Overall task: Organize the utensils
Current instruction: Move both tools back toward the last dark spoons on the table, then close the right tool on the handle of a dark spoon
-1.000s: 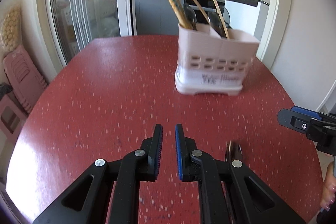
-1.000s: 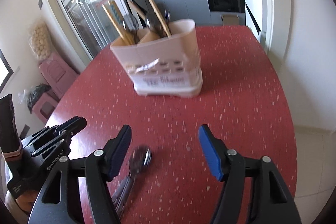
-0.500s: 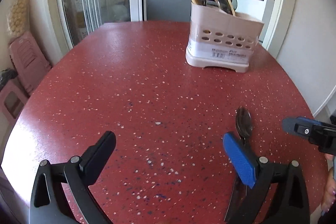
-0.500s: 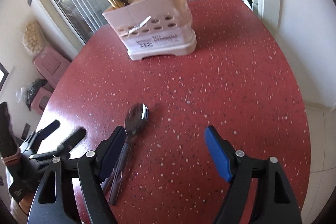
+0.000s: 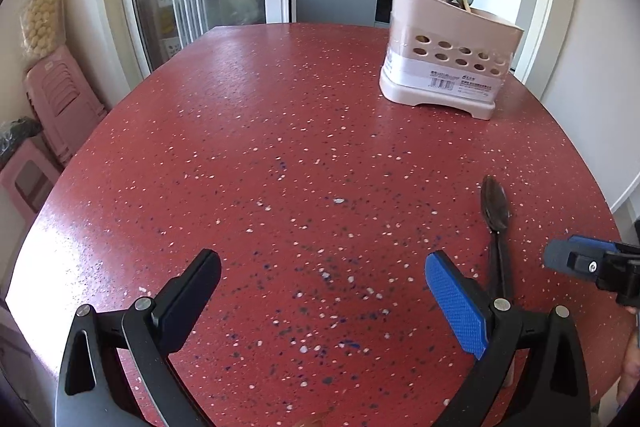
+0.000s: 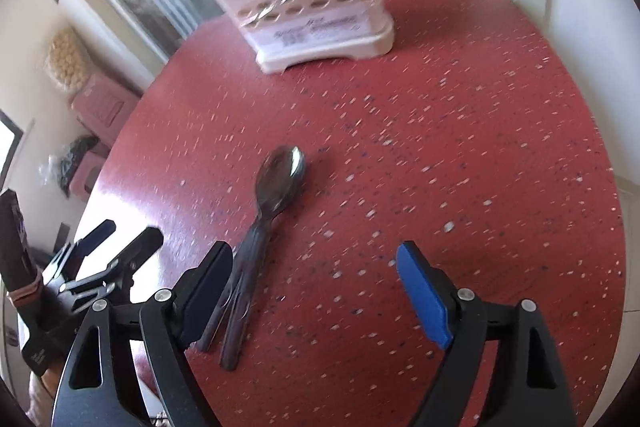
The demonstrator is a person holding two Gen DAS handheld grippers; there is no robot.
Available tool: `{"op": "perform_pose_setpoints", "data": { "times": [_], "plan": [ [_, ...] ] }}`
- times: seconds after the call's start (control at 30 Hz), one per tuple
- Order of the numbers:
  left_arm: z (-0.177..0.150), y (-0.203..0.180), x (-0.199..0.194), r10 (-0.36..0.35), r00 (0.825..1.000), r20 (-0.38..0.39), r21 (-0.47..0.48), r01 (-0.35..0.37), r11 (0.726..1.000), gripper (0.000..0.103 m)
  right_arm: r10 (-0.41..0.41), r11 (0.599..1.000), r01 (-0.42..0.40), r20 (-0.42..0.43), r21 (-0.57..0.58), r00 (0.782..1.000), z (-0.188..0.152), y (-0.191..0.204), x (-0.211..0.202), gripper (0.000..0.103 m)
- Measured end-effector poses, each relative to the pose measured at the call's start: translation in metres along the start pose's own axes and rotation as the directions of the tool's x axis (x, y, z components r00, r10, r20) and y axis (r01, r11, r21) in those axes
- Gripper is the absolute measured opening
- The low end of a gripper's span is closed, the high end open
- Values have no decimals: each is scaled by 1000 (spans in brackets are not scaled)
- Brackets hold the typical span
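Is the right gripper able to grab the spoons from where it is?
Probably yes. The spoons lie bare on the table, nothing on top. The right gripper is empty, its jaws opening, but the handles sit by its left finger, so it must shift left.

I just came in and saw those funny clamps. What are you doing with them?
A person is tidying utensils on a red table with a gripper in each hand. Chopsticks and spoons already stand in the pink holder. Spoons lie stacked on the table, untouched. The right gripper hangs over their handles, jaws opening, nothing gripped. The left gripper is open and empty beside them.
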State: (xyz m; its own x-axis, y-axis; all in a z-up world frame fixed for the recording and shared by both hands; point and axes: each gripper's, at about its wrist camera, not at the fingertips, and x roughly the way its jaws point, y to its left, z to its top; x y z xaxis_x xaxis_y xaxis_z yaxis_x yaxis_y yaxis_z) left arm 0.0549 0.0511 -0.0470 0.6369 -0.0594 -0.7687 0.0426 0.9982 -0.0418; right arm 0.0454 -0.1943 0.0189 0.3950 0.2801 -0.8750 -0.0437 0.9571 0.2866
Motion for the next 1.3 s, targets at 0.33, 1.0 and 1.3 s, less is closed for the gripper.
{"op": "perform_pose_setpoints", "data": {
  "times": [0.33,1.0,1.3],
  "plan": [
    [-3,17,1,5,1000,-1,-21,-5,1000,103,-145,986,136,-97,-94,985,-5,34,18,86],
    [-6,24,-7,-30,999,25,-28,30,999,103,-352,933,336,-129,-128,927,3,53,38,83],
    [-1,20,-5,-33,999,24,8,33,999,103,-326,944,314,-135,-103,936,18,45,38,14]
  ]
}}
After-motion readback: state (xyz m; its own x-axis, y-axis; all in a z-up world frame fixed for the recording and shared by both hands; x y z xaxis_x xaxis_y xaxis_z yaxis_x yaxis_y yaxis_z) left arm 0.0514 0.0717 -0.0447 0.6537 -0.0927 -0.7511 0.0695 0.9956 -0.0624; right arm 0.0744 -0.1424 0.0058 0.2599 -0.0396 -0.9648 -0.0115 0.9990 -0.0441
